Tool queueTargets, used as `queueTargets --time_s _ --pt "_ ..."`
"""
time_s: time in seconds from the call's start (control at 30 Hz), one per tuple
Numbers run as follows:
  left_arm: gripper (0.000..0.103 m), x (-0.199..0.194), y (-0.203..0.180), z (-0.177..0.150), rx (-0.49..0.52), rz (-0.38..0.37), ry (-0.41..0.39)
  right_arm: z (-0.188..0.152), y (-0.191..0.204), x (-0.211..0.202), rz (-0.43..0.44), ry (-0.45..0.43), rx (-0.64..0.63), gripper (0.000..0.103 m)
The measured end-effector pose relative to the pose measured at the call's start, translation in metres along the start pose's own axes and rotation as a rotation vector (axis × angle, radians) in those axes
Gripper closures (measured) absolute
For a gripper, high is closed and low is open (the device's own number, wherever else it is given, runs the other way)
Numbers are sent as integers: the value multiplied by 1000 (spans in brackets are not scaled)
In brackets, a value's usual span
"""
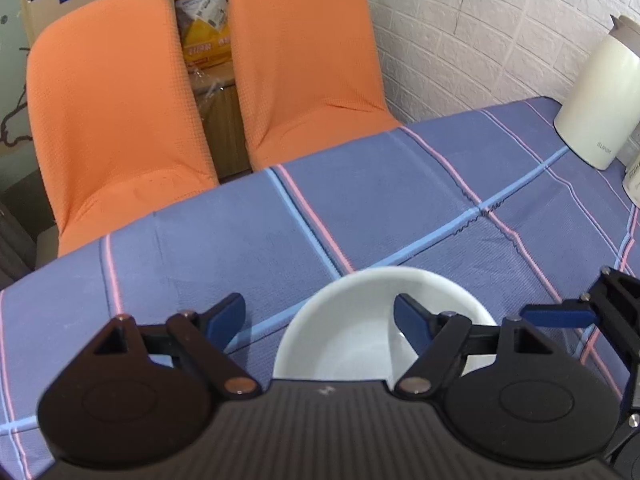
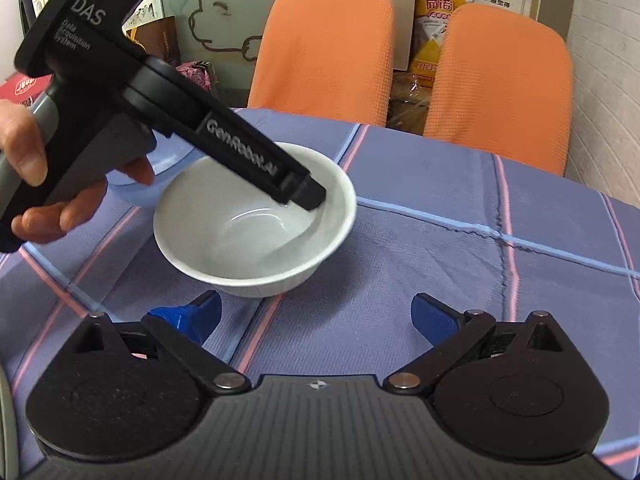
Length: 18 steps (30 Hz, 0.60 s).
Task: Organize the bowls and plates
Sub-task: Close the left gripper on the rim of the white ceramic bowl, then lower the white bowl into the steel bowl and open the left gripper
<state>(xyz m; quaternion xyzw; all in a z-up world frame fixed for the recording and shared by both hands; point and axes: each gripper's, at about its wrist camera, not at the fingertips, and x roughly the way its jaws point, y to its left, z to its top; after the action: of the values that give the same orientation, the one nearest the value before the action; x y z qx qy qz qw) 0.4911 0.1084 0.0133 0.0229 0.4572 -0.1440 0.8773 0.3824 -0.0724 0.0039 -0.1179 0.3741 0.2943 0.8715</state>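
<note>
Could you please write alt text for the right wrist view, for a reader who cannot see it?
The left gripper, held in a hand, reaches into a white bowl on a blue checked tablecloth. The right gripper is open in front; two orange chairs stand behind.

open tablecloth (image 1: 400, 200) ahead, kettle (image 1: 596, 96) far right, chairs (image 1: 116, 120) behind
</note>
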Motion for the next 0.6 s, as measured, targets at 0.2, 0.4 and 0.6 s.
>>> queueTargets --time_s 0.2,0.4,0.6 --pt "27 8 -3 -4 17 -13 8 3 13 12 31 -15 -72 14" --pt "47 9 -7 -8 30 -58 7 4 26 10 36 -87 -171 17" --pt "53 2 -3 -9 -16 -75 -2 5 31 -3 41 -133 -168 16"
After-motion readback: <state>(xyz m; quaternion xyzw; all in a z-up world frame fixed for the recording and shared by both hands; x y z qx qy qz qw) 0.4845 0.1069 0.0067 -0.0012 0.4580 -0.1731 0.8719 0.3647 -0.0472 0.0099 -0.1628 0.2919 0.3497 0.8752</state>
